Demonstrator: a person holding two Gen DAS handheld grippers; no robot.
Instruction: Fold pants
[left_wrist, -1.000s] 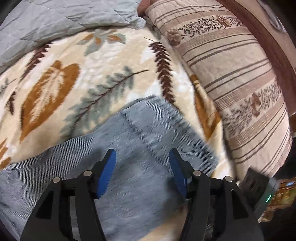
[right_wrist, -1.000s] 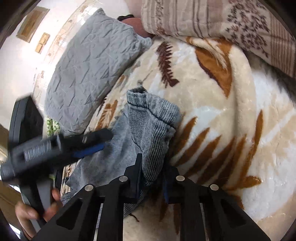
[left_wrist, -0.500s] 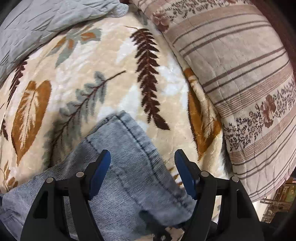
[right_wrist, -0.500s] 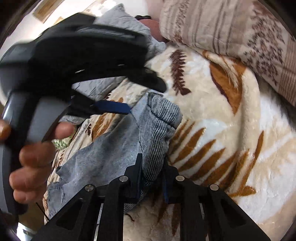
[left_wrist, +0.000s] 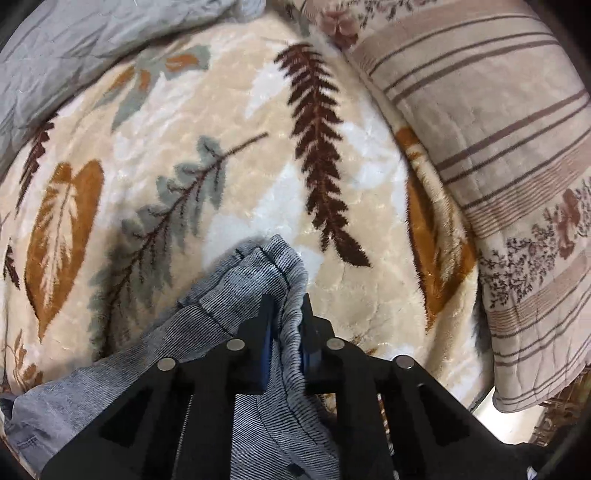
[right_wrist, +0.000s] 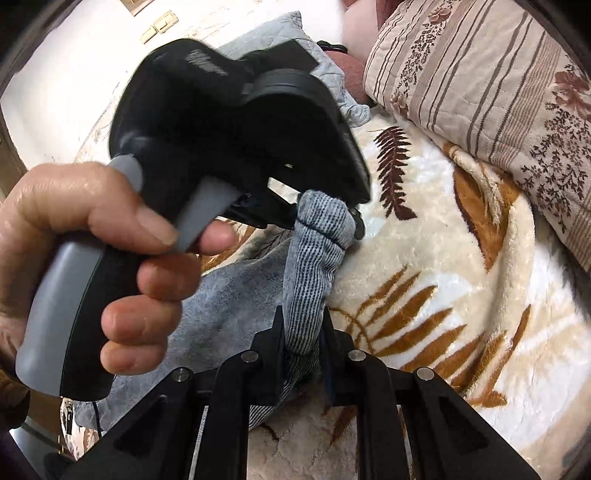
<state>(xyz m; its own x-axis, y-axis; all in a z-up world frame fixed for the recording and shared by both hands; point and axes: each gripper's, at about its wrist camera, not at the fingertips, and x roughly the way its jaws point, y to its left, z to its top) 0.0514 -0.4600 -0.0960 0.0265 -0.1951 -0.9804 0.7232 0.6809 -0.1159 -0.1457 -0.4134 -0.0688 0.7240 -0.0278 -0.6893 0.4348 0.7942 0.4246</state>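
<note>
**Clerk:** Writing or labels on anything you can see?

**Checker:** None legible. No containers either.

**Clerk:** Count the soft goods.

**Checker:** One pair of grey pants (left_wrist: 255, 273), lying on the bed. One cream leaf-print blanket (left_wrist: 229, 122) under them. One striped floral quilt (left_wrist: 498, 140) at the right edge. One grey quilted cover (left_wrist: 74, 40) at the top left.

**Clerk:** Claws?

**Checker:** Two. Your left claw (left_wrist: 286, 314) is clenched on a bunched hem of the pants, cloth squeezed between the blue pads. In the right wrist view you see that same claw (right_wrist: 325, 218) from the side, your hand (right_wrist: 92, 258) wrapped round its grey handle, hem gathered at its tip.

**Clerk:** And the other?

**Checker:** Your right claw (right_wrist: 303, 332) is clamped on a second fold of the pants, the ribbed cloth rising between its fingers (right_wrist: 275, 339). The two grips sit near each other; the rest of the pants trail off toward the lower left.
</note>
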